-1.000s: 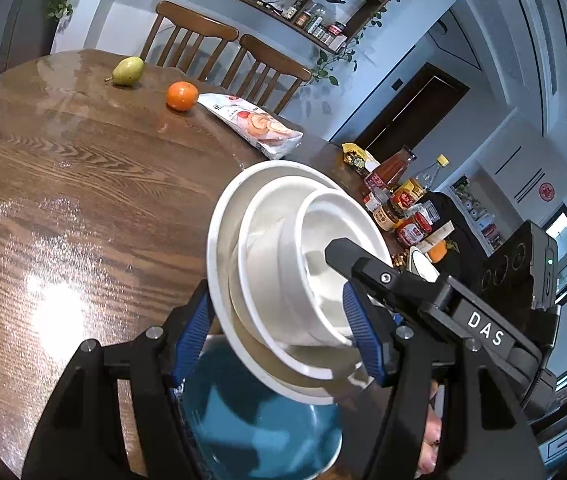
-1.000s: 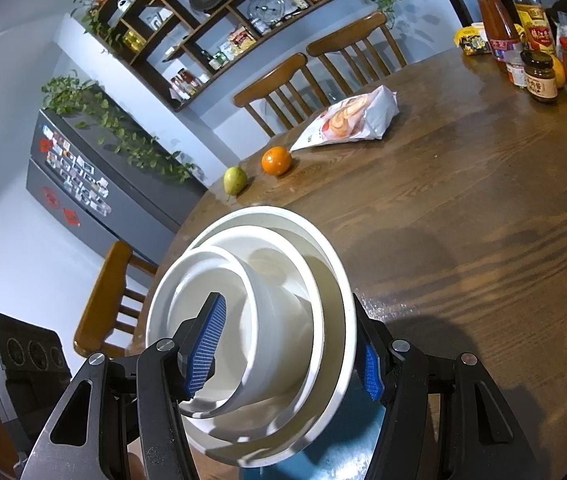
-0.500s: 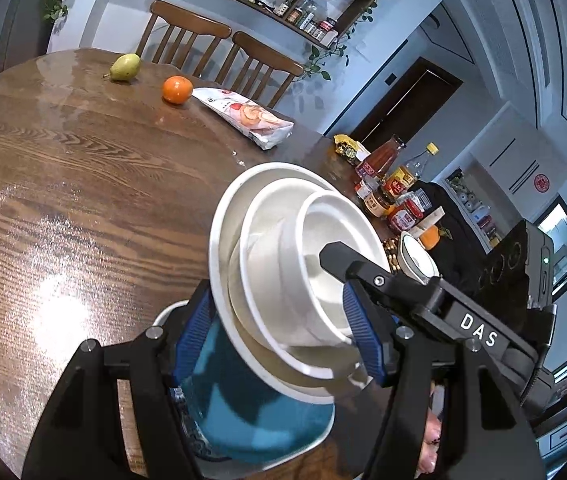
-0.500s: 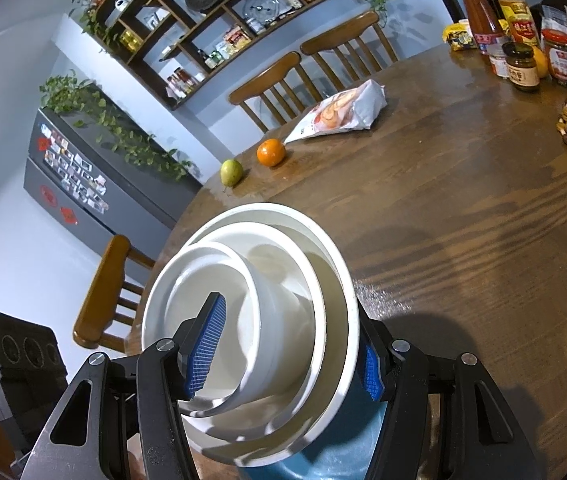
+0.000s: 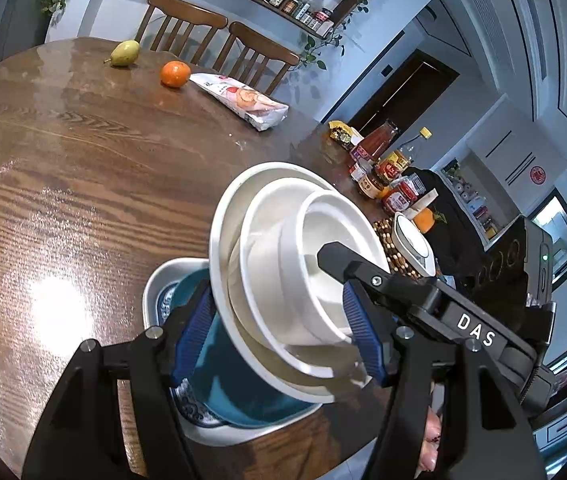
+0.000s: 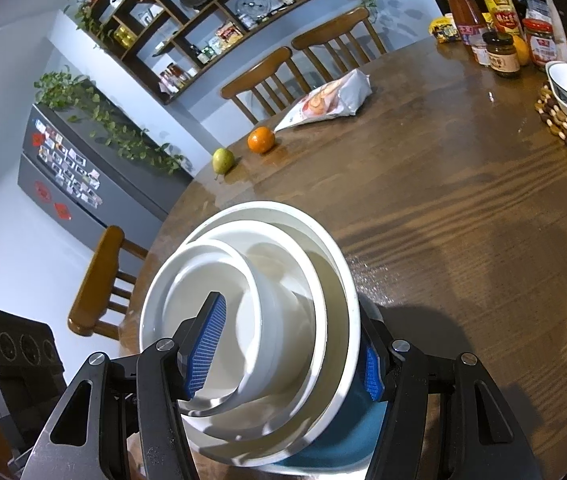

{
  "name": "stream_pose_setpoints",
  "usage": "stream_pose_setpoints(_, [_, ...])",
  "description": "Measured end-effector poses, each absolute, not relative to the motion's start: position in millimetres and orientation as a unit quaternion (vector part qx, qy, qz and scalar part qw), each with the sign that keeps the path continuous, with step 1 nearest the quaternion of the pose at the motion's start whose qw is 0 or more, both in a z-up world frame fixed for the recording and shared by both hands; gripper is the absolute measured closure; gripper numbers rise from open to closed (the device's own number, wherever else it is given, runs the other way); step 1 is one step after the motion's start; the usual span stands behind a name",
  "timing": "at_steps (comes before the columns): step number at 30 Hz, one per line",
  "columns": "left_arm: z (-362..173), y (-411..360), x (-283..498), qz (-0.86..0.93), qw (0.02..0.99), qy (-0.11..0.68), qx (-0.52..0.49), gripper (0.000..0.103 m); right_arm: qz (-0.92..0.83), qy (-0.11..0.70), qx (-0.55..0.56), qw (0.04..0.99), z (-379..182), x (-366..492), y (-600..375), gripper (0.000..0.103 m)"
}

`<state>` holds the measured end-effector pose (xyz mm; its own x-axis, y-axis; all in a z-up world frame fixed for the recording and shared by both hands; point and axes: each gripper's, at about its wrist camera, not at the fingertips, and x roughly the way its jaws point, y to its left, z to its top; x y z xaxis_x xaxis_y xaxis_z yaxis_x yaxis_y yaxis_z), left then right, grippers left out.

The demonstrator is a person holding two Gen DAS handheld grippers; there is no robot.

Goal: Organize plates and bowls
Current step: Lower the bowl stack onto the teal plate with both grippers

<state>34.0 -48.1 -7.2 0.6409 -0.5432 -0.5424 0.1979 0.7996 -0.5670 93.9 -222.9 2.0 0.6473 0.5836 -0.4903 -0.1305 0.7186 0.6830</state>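
Two grippers carry one nested stack of white bowls point(image 5: 303, 276) between them: the left gripper point(image 5: 279, 336) has its blue pads clamped on the stack's one side, the right gripper point(image 6: 287, 356) on the other, jaws partway closed around it. A second ago only a teal plate point(image 5: 239, 392) showed beneath the stack; now, below the left gripper, that plate is seen lying in a patterned dish point(image 5: 167, 300) inside a white dish point(image 5: 151, 284) on the bench point(image 5: 63, 184). Ahead of both grippers, the pear point(image 5: 124, 53), orange point(image 5: 175, 73) and snack bag point(image 5: 243, 100) have receded a little.
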Motion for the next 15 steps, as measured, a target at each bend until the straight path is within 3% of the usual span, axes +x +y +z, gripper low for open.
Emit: stream_pose_setpoints(15, [-27.2,-63.8,27.7,-0.222,0.857,0.401,-0.233,0.040,0.188,0.389,0.318,0.844,-20.8,79.2,-230.7,0.041])
